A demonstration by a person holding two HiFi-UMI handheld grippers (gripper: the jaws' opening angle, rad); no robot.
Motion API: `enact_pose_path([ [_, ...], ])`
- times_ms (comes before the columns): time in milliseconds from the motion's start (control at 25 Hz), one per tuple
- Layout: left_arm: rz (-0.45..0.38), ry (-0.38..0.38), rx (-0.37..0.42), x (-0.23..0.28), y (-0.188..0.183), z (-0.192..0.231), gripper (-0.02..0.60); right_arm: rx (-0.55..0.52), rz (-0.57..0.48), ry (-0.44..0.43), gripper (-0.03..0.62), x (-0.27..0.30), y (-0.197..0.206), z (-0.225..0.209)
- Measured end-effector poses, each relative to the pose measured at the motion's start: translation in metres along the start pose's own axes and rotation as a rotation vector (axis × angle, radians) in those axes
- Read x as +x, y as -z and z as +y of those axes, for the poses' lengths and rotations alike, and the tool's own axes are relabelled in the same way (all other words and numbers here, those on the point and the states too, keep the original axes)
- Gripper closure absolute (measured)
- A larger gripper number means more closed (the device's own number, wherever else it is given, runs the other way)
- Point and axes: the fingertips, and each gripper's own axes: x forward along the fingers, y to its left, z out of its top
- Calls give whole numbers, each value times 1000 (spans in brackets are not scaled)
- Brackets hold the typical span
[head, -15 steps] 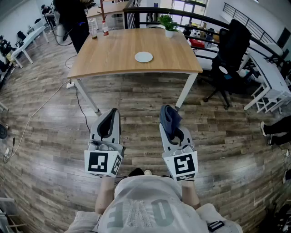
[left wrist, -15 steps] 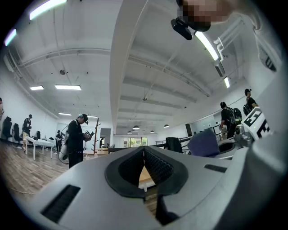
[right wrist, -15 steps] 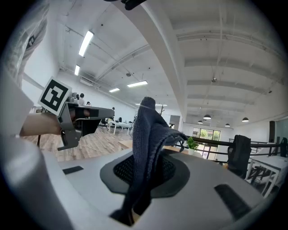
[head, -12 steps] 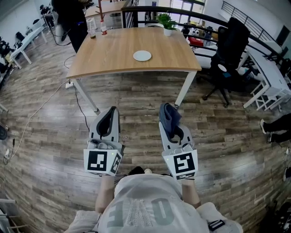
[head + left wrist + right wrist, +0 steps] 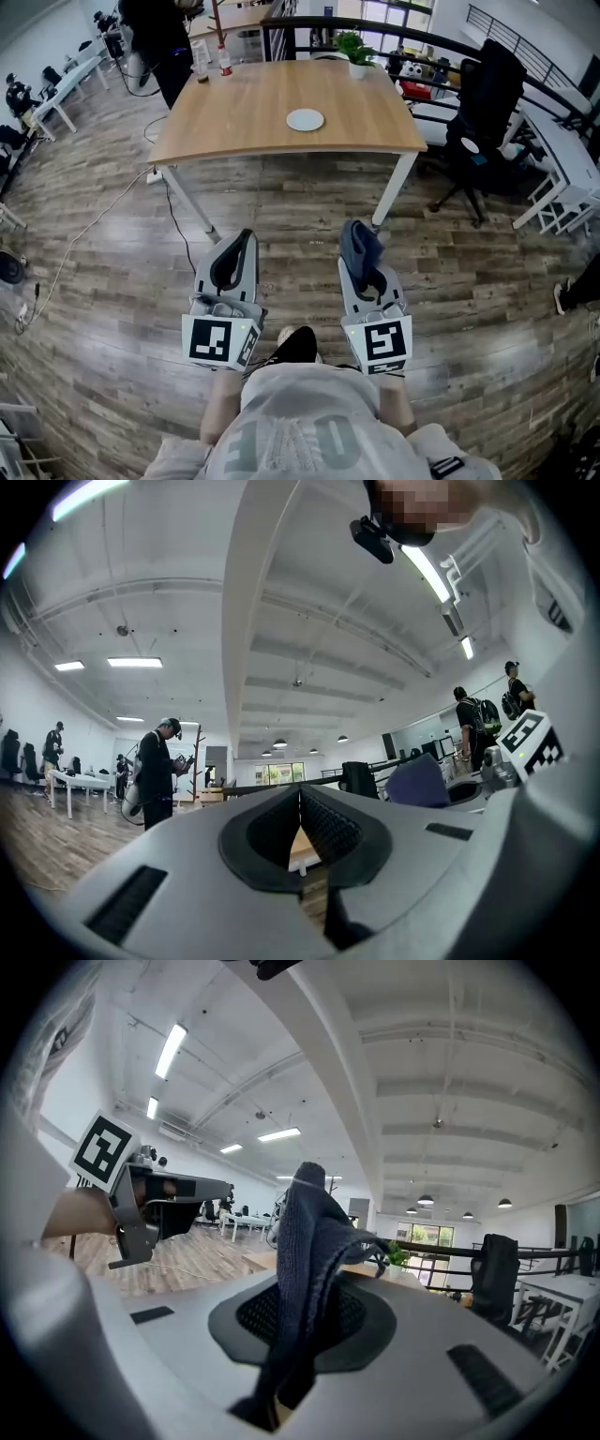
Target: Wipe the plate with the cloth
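A small white plate lies near the middle of a wooden table well ahead of me. I stand back from the table on the wooden floor. My left gripper is held out level, shut and empty; its dark pads meet in the left gripper view. My right gripper is shut on a dark blue cloth, which bunches up above the jaws and hangs folded between the pads. Both grippers are far short of the table.
A potted plant and bottles stand at the table's far edge. A person in black stands at the far left corner. A black office chair is right of the table. A cable trails across the floor at left.
The view has shifted slightly: the table and plate sit a little further right and lower in the picture, and both grippers appear lower. The cloth stays gripped.
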Motion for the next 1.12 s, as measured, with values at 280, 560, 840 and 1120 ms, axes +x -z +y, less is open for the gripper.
enact_pose_path([
  [280, 17, -13, -18, 17, 21, 18, 574, 14, 42, -29, 539, 16, 19, 5],
  [560, 13, 43, -52, 81, 39, 38, 574, 50, 54, 42, 539, 59, 20, -28],
  [840, 54, 22, -77, 158, 70, 90, 574, 81, 94, -14, 539, 164, 27, -60],
  [1120, 72, -37, -127, 236, 83, 178, 574, 51, 98, -92, 537, 286, -12, -69],
])
